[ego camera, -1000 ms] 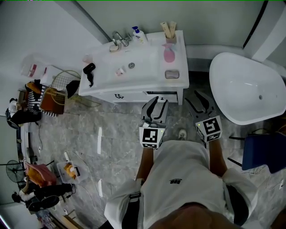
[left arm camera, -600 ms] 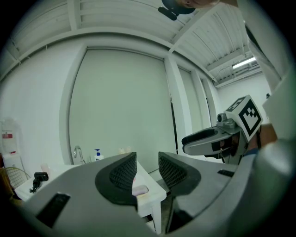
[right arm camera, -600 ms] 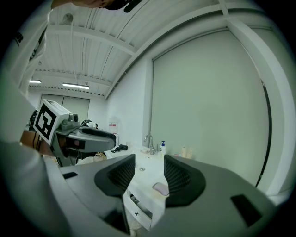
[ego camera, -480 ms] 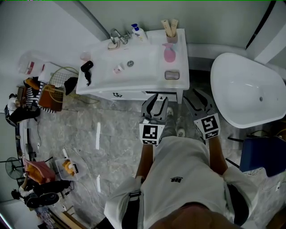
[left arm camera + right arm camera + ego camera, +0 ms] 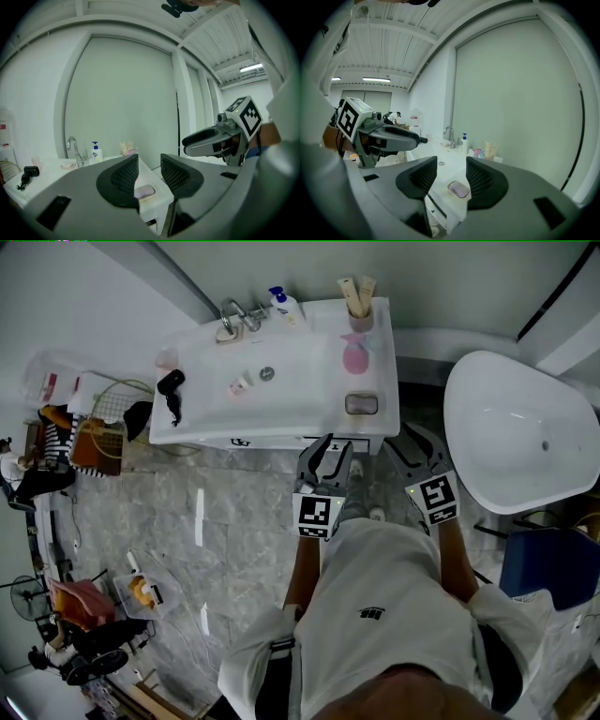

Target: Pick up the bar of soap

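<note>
Lilac, rounded, small: soap, flat in a grey dish at the sink's front right corner, nearer the front edge than the pink bottle and the cup behind it on the same side. Probably light and stiff, yet slick, more so if wet from the sink; liable to squirt out of a hard pinch or skate round the dish under a nudge. Best taken across the narrower width, pads low on the two long flanks, with a firm but not crushing squeeze; dish rim likely in the way, so a descent from above rather than a sideways scoop. Left gripper with jaws parted and nothing in them, held before the sink's front edge, just short of the soap's corner; in the left gripper view, soap framed low in the gap between those jaws, ahead and apart, no contact. Right gripper likewise parted and empty, off the sink's right front corner, between sink and tub; soap ahead in its gap too, untouched. Either within a short reach by the look of it; grasp not yet begun.
</note>
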A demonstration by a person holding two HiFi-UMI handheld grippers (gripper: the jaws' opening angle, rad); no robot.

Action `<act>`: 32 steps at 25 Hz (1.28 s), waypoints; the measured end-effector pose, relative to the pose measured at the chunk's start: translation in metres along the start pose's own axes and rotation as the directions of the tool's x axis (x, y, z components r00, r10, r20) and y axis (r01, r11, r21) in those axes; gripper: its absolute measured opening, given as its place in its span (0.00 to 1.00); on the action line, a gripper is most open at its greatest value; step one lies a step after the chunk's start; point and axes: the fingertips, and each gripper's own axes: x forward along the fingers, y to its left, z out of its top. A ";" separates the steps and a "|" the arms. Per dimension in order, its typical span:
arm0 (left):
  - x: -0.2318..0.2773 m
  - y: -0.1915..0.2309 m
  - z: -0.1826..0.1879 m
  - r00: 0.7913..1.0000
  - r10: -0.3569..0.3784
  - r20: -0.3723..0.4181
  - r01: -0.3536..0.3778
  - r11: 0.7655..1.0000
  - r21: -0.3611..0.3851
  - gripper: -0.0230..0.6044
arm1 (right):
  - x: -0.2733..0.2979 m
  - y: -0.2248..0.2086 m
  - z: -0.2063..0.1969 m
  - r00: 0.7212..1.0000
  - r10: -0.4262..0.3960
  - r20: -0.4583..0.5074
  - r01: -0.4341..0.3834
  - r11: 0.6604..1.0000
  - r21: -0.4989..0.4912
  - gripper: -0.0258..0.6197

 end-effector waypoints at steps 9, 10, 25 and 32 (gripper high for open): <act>0.047 0.040 -0.031 0.995 -0.064 -0.081 0.060 0.997 -0.042 0.30 | 0.058 -0.017 -0.027 0.990 0.021 -0.139 -0.021 1.000 -0.005 0.34; 0.052 0.043 -0.036 0.993 -0.074 -0.091 0.070 0.996 -0.048 0.30 | 0.064 -0.019 -0.030 0.988 0.021 -0.154 -0.021 1.000 -0.002 0.34; 0.112 0.074 -0.090 0.943 -0.252 -0.218 0.238 0.967 -0.090 0.30 | 0.133 -0.039 -0.073 0.945 0.023 -0.326 -0.019 1.000 0.013 0.34; 0.131 0.082 -0.114 0.910 -0.323 -0.261 0.303 0.946 -0.115 0.30 | 0.155 -0.040 -0.093 0.914 0.023 -0.405 -0.024 1.000 0.003 0.34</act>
